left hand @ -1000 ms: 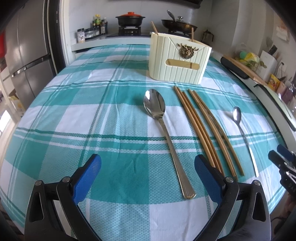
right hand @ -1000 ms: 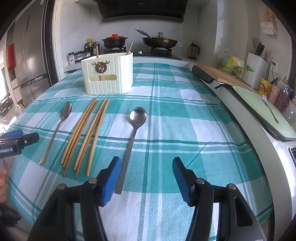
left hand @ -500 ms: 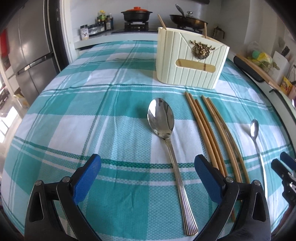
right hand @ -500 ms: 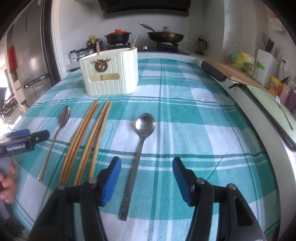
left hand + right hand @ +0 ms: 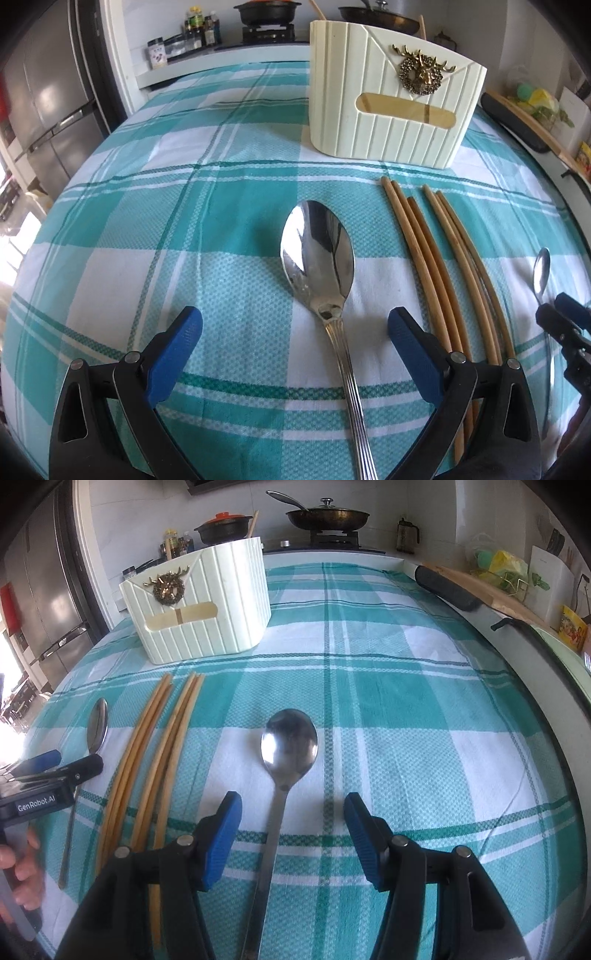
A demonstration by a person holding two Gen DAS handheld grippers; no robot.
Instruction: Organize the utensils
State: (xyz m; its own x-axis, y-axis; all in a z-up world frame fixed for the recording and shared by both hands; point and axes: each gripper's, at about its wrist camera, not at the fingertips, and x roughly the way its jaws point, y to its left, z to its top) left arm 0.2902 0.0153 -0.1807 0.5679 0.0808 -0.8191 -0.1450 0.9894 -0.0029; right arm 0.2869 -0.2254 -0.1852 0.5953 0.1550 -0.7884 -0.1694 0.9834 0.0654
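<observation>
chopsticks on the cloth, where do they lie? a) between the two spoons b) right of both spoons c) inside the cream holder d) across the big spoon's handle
a: in the left wrist view the chopsticks lie flat on the cloth with the big spoon on one side and the small spoon on the other, in front of the cream holder.

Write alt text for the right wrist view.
An open right hand-held gripper straddles the handle of a steel spoon lying on a teal plaid tablecloth. Left of it lie four wooden chopsticks and a second spoon; a cream utensil holder stands behind.
</observation>
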